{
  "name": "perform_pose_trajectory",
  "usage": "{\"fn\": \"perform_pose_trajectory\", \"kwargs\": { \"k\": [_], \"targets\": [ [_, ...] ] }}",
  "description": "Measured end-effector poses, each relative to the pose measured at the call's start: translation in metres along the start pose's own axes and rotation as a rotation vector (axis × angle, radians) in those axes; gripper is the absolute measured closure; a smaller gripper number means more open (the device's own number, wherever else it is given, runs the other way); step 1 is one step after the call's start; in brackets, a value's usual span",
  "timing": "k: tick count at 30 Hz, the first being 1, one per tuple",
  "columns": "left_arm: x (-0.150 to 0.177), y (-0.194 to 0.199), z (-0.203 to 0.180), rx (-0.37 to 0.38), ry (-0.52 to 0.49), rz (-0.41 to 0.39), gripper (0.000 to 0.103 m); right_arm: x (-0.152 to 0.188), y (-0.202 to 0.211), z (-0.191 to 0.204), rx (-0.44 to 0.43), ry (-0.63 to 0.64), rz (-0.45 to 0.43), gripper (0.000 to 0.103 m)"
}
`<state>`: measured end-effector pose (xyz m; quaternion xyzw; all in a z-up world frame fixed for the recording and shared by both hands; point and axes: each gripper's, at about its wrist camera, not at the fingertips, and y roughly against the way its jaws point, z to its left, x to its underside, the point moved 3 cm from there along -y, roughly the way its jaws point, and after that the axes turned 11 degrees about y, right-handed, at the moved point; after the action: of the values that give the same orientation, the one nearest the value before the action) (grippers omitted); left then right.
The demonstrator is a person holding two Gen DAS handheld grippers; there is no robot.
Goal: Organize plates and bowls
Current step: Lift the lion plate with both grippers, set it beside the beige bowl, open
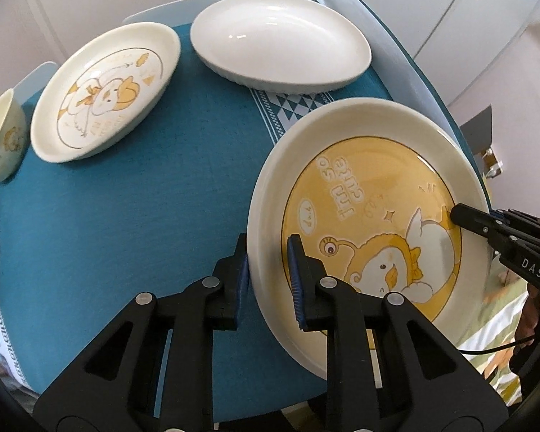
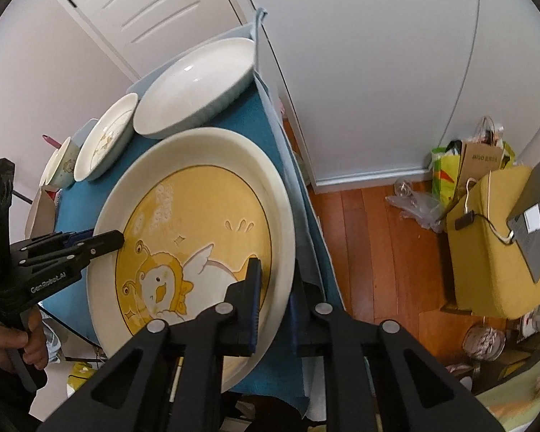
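Black jaws of the left gripper (image 1: 268,273) are clamped on the near-left rim of the big yellow plate (image 1: 374,223), one blue-padded finger outside the rim and the other inside on the yellow picture. From the other side, the right gripper (image 2: 273,306) pinches the same plate's right rim in the same way, one finger on the painted inside, the other under the outer edge. Each gripper shows in the other's camera, its tip lying across the plate's rim; a hand (image 2: 14,338) grips the left tool's handle.

That plate, cream-rimmed with a cartoon chick and the words "I'm so cute", sits tilted at the right edge of the table, over the blue tablecloth (image 1: 144,198). Beyond it, near the far edge, stands a plain white oval dish (image 1: 280,43). To the left of that lies a smaller plate with a chick drawing (image 1: 104,93), and just beside it, at the far left, a small bowl (image 1: 3,136).

Past the table's right side are a wooden floor (image 2: 370,237), a yellow cushioned seat (image 2: 493,252) and some bags (image 2: 471,158) against white cupboard doors.
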<state>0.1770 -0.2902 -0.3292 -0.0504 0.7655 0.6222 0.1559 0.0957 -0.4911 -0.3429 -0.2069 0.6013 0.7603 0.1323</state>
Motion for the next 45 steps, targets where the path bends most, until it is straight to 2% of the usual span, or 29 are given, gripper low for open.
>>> {"fn": "perform_pose_trajectory", "kwargs": {
  "k": [4, 8, 14, 19, 22, 27, 33, 37, 45],
  "targets": [
    [0.003, 0.009, 0.004, 0.004, 0.019, -0.014, 0.085, -0.005, 0.004, 0.004, -0.008, 0.023, -0.023, 0.091],
    [0.002, 0.038, 0.017, 0.011, 0.041, -0.049, 0.085, -0.012, 0.011, 0.014, -0.007, 0.050, -0.049, 0.090],
    [0.007, 0.086, 0.063, 0.007, 0.097, -0.123, 0.085, -0.031, 0.021, 0.048, -0.026, 0.107, -0.091, 0.090],
    [0.013, 0.130, 0.116, -0.020, 0.152, -0.171, 0.085, -0.048, 0.025, 0.099, -0.061, 0.180, -0.112, 0.090],
    [0.018, 0.142, 0.151, -0.043, 0.192, -0.191, 0.085, -0.054, 0.018, 0.132, -0.098, 0.217, -0.117, 0.090],
    [0.032, 0.146, 0.220, -0.083, 0.249, -0.189, 0.085, -0.059, -0.010, 0.193, -0.149, 0.285, -0.098, 0.090],
    [0.049, 0.121, 0.281, -0.099, 0.292, -0.148, 0.085, -0.052, -0.050, 0.246, -0.175, 0.329, -0.066, 0.091],
    [0.055, 0.105, 0.298, -0.093, 0.288, -0.142, 0.085, -0.048, -0.075, 0.265, -0.174, 0.327, -0.051, 0.090],
    [0.061, 0.085, 0.305, -0.082, 0.257, -0.155, 0.085, -0.034, -0.101, 0.265, -0.153, 0.316, -0.045, 0.091]
  ]
}}
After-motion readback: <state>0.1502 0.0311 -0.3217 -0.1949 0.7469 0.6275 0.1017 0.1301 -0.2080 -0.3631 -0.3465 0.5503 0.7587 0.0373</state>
